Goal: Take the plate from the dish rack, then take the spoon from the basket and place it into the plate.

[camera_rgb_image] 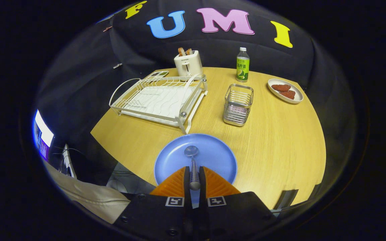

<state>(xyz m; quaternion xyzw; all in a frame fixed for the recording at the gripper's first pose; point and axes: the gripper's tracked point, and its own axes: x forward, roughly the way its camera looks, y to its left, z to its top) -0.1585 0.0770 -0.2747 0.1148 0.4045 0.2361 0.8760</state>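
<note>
A blue plate (213,154) lies on the wooden table just ahead of my fingers. A metal spoon (192,160) points forward over the plate, its bowl above the plate's middle. Its handle runs back between the two fingers of my gripper (194,175), which is shut on it. The white wire dish rack (159,97) stands beyond the plate to the left, with nothing standing in it. The wire metal basket (238,104) stands beyond the plate to the right.
A white toaster (188,63) with bread stands behind the rack. A green-labelled bottle (242,65) stands at the table's far edge. A white dish (285,90) with brown pieces lies at the far right. The table's near edge curves just behind the plate.
</note>
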